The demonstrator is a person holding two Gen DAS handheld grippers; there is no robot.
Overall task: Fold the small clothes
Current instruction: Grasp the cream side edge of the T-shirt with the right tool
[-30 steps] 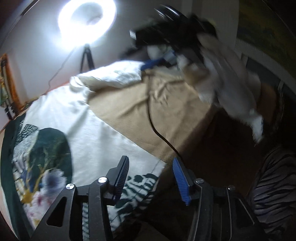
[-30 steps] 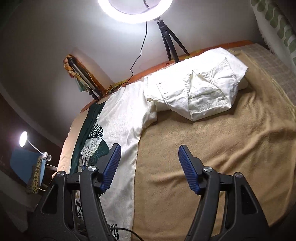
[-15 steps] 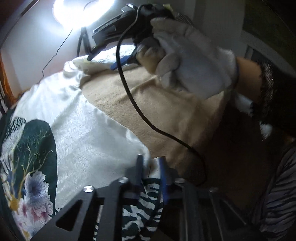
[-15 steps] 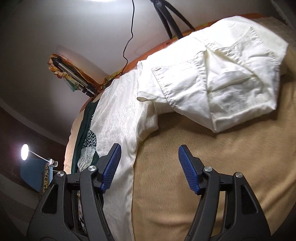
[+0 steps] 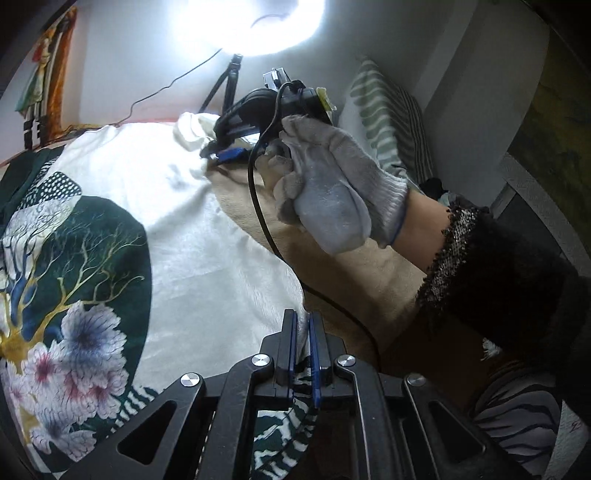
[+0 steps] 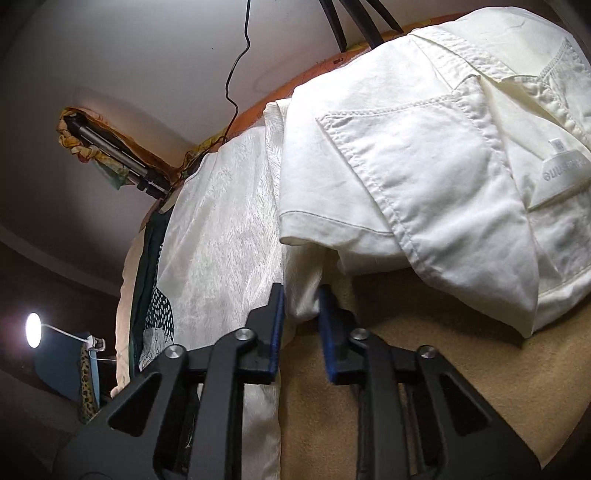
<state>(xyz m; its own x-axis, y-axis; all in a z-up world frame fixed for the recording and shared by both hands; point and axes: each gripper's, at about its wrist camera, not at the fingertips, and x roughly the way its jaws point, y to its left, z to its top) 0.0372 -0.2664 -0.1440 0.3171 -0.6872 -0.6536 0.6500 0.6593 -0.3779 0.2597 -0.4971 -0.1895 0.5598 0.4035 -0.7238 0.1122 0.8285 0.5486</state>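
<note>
The left gripper [image 5: 303, 343] is pinched nearly flat on the near edge of the printed white garment [image 5: 192, 236], cloth bunched between its blue pads. The right gripper [image 6: 301, 321] sits narrow on a fold of the same garment's far edge [image 6: 221, 229], though its pads show a slight gap around the bunched cloth, so the hold looks less firm. The garment lies spread on the tan blanket [image 6: 424, 387], its far end just under the folded cream shorts [image 6: 424, 166].

To do this fold well, I judge both edge grips should lift together and level, keeping the edge between them taut, then carry it across to the opposite side so the hems meet. The right grip probably wants tightening first, and its lift should clear the shorts rather than drag them.

Counted: two grippers, one gloved hand [image 5: 332, 184] in view, two garments, one blanket, one ring light [image 5: 251, 22], one small lamp [image 6: 33, 328], one striped pillow [image 5: 391, 122].
</note>
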